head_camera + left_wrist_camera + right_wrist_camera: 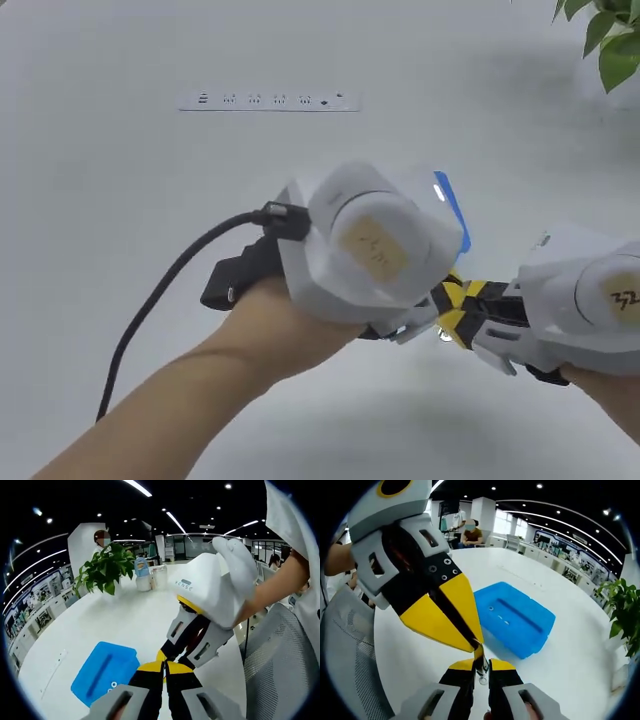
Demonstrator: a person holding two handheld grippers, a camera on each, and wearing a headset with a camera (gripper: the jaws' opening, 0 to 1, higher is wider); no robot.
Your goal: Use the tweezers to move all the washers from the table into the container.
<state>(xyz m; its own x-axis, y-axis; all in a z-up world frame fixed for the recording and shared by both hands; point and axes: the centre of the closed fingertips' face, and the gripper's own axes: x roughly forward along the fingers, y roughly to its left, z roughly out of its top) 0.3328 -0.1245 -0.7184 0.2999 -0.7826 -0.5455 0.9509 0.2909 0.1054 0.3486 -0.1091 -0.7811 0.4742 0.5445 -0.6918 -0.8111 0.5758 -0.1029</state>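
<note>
The blue container (520, 620) lies on the white table with a few small washers (491, 608) inside; it also shows as the blue container (102, 672) and, half hidden behind a gripper, as the blue container (452, 212). My right gripper (481, 667) is shut on a thin metal piece, seemingly the tweezers (481, 672). My left gripper (478, 649) comes in from the upper left, its yellow jaws shut and pinching the same piece from above. In the head view the left gripper (440, 315) and right gripper (470, 318) meet tip to tip.
A white power strip (270, 101) lies at the back of the table. A leafy plant (610, 40) stands at the far right. A black cable (160, 300) trails from the left gripper. A grey mesh chair (280, 660) is beside the table.
</note>
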